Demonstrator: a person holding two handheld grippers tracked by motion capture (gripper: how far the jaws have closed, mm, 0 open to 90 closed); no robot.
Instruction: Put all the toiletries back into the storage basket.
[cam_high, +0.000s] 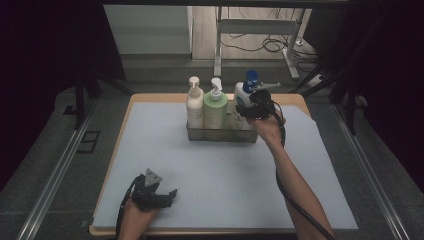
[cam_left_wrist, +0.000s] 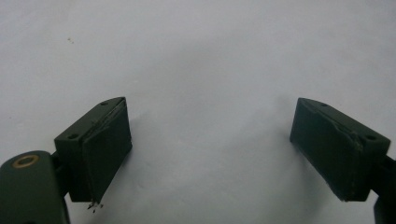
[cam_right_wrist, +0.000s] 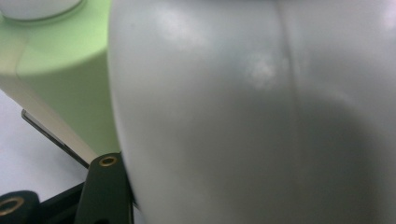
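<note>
The right gripper (cam_high: 248, 111) is clamping, apparently, the white, blue-capped plastic pump bottle (cam_right_wrist: 252, 112) standing in the clear rectangular tray (cam_high: 220, 135) beside the green bottle (cam_high: 215, 110). Smooth, likely slippery; gripping mid-body suits. The left gripper (cam_high: 167, 196) is resting open.

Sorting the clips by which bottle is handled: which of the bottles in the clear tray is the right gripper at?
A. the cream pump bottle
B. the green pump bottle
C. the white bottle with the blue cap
C: the right gripper is against the white bottle with the blue cap, whose white wall touches one jaw in the right gripper view.
</note>
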